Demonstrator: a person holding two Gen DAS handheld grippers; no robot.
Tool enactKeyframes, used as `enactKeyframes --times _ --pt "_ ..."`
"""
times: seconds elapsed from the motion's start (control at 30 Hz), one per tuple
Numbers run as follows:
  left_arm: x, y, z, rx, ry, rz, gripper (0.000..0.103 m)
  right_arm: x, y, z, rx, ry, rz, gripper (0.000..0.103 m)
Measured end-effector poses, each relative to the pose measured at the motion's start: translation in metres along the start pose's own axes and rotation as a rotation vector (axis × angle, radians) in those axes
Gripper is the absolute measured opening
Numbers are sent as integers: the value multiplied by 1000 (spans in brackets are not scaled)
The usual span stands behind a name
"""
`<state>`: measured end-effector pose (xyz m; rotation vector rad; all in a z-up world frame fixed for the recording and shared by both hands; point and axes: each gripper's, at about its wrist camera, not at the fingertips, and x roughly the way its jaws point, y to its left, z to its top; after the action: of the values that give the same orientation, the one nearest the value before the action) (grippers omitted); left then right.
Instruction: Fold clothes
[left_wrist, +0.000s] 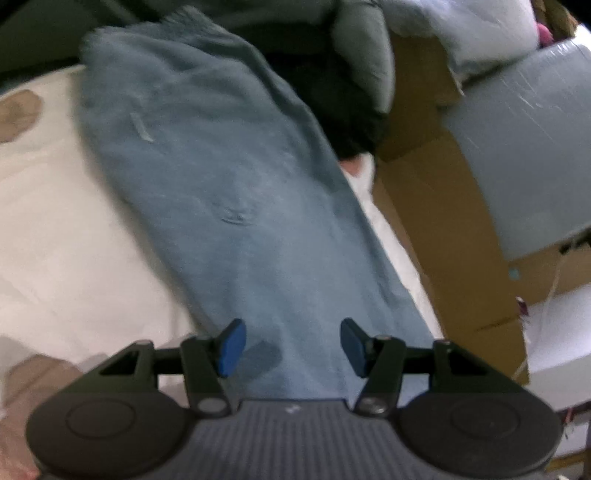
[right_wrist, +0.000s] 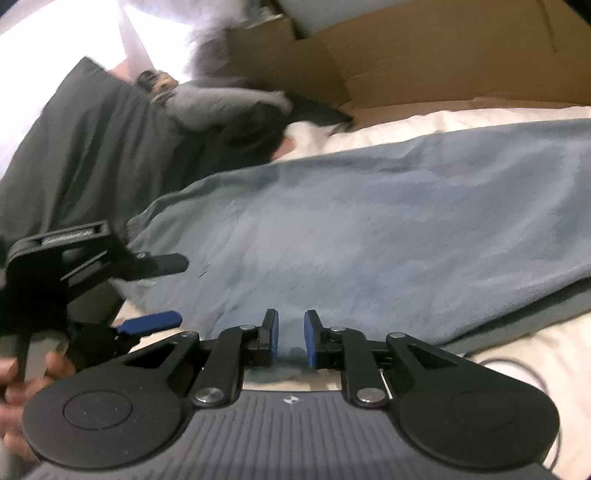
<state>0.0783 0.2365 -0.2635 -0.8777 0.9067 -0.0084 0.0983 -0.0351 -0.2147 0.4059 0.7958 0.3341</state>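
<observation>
Both grippers over the blue jeans on the bed, between folds.

The left gripper (left_wrist: 289, 346) has its fingers spread and empty above the jeans (left_wrist: 221, 192). The right gripper (right_wrist: 290, 341) has its fingers nearly together; whether denim is pinched between them cannot be told. The jeans lie lengthwise on the white bed (left_wrist: 66, 229), apparently leg over leg, so the step in hand is judged to be the fold across the length. The next move calls for gripping one end with both grippers and carrying it over the other end. A dark garment (right_wrist: 85, 147) lies just beside the jeans, and cardboard boxes (left_wrist: 436, 206) crowd the bed's edge, limiting room.
</observation>
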Motion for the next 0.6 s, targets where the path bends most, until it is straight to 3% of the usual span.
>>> enactKeyframes --times 0.13,0.33,0.43,0.5,0.6 --pt "16 -10 -6 32 41 -41 57 8 -25 10 66 -5 -43 16" --pt "43 9 -22 13 157 -15 49 14 -61 15 92 16 -131 16" --pt "52 22 -24 6 179 1 32 9 -80 13 107 22 -185 16" --pt "57 27 -25 11 192 21 11 6 -94 12 122 27 -222 18" --pt "61 28 -28 53 202 48 7 -1 -112 11 134 31 -244 18"
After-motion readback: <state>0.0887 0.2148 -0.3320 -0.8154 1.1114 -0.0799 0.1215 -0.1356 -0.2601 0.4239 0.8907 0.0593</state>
